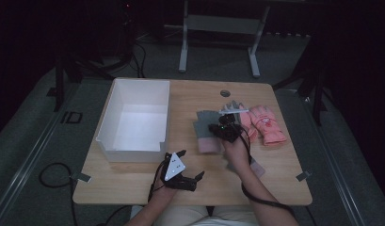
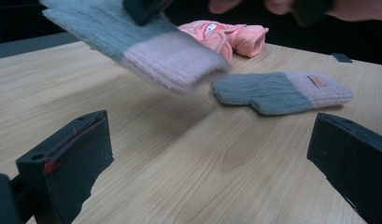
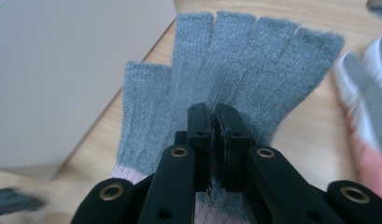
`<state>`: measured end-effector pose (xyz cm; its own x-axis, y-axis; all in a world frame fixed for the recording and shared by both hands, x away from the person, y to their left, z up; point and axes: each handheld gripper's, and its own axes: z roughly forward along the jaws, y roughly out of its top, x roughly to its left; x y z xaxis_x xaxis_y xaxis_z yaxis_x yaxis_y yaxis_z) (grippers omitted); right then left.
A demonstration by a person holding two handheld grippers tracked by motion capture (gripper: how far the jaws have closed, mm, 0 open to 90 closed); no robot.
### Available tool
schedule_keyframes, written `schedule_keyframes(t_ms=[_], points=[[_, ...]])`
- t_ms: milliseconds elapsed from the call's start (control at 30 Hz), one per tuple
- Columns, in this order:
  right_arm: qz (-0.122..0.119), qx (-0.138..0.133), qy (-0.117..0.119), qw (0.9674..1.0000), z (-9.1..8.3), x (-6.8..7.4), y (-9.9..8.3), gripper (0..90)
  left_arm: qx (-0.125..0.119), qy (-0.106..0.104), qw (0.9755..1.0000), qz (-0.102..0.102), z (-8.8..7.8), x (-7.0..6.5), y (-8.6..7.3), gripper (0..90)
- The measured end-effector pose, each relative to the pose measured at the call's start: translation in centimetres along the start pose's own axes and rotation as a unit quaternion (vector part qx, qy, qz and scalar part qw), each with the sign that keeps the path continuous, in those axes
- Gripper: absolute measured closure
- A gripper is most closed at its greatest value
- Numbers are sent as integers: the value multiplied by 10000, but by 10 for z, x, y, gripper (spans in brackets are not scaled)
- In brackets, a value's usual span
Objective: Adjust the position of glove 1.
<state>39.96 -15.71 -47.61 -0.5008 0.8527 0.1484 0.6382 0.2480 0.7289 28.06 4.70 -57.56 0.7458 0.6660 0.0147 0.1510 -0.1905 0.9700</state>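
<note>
The grey knit glove (image 3: 235, 70) has five short fingers spread out like a fan and a soft pink cuff at its end. It fills the middle of the right gripper view, where its fingers point to the top of the frame. The right gripper (image 3: 215, 135) is clamped tight on it, with grey wool pinched between the two black jaws. In the left gripper view the glove hangs in the upper left of the frame, lifted off the wooden table (image 2: 179, 154), a bit blurry, with the pink cuff lowest. In the high view it sits just right of the middle, under the right gripper.

A second grey glove (image 2: 277, 91) with the same pink cuff lies flat on the table, at the middle right of the left gripper view. A small tag shows on its cuff. Behind it, near the top of that frame, lies a pair of pink gloves (image 2: 226, 37).

The left gripper (image 1: 183, 172) is in the lower middle of the high view, low over the table. Its jaws stand wide apart and hold nothing.

A white box (image 1: 110, 117) sits at the left of the table in the high view, well apart from the gloves.
</note>
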Motion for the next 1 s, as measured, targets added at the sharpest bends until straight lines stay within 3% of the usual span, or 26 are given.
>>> schedule_keyframes(t_ms=[233, 400, 833, 933, 1000], points=[[425, 49, 20, 9991, -3, 14, -36, 850, -13, 40, 9999, 95, 0, -2, 0, 0], [545, 201, -70, 9983, 7, 16, -55, 850, -10, 33, 9999, 118, -1, -2, 0, 0], [835, 498, -198, 9951, 34, 15, -78, 847, 20, 12, 9999, 126, 0, -2, 0, 0], [703, 507, -233, 9960, 36, 17, -78, 827, 0, 17, 9999, 136, 0, -2, 0, 0], [771, 473, -194, 9957, 36, 15, -79, 810, 8, 18, 9999, 121, 0, -2, 0, 0]])
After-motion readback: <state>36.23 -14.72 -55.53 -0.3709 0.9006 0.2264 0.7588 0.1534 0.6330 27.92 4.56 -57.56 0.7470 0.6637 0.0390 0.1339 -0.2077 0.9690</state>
